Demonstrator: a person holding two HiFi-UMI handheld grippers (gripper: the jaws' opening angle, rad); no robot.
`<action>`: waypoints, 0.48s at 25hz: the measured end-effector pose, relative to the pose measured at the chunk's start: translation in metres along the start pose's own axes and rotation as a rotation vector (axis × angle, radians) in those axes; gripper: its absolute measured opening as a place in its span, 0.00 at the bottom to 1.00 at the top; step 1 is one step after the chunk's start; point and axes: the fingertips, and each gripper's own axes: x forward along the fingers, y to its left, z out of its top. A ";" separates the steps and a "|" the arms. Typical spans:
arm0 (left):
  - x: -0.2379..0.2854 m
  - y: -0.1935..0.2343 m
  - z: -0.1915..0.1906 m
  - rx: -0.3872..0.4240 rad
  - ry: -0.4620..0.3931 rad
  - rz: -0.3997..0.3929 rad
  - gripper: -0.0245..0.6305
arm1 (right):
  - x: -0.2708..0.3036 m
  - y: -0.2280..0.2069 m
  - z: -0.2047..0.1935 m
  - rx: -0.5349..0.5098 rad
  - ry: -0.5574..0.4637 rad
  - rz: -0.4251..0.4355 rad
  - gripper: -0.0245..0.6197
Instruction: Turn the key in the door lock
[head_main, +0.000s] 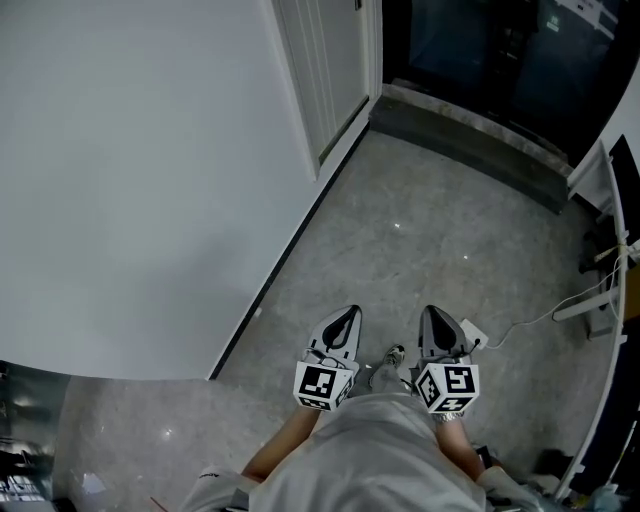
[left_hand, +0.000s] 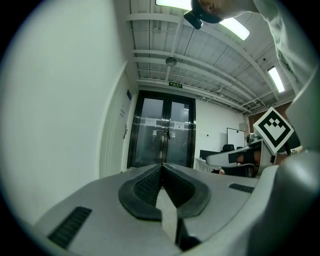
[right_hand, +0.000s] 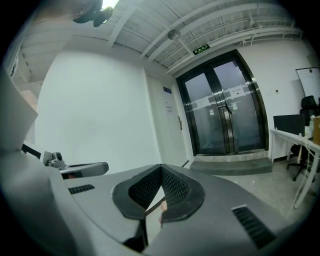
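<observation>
Head view: left gripper (head_main: 349, 314), right gripper (head_main: 432, 314) clenched, empty.
White door (head_main: 335, 70) well ahead; still-shut jaws could knock the key.

My head camera rides high and looks steeply down at the floor (head_main: 420, 230), with my left gripper (head_main: 350, 315) and right gripper (head_main: 432, 315) near its bottom edge. Each gripper's camera sits close behind its own jaws, which fill the lower frame, and faces forward across the room. Both gripper views share the glass doors (left_hand: 162, 132), the white door (left_hand: 116, 135) and the ceiling (left_hand: 200, 55). The head view's top takes in that white door and the step (head_main: 470, 145). Each gripper view catches the other gripper at its inner edge.
</observation>
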 end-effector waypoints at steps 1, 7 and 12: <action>0.012 0.000 0.000 0.005 0.005 0.000 0.05 | 0.008 -0.010 0.003 0.002 0.001 -0.002 0.03; 0.080 0.000 0.011 0.020 0.013 0.033 0.05 | 0.046 -0.066 0.023 0.020 0.001 0.011 0.03; 0.135 -0.014 0.016 0.000 0.014 0.036 0.05 | 0.070 -0.113 0.041 0.040 -0.010 0.016 0.03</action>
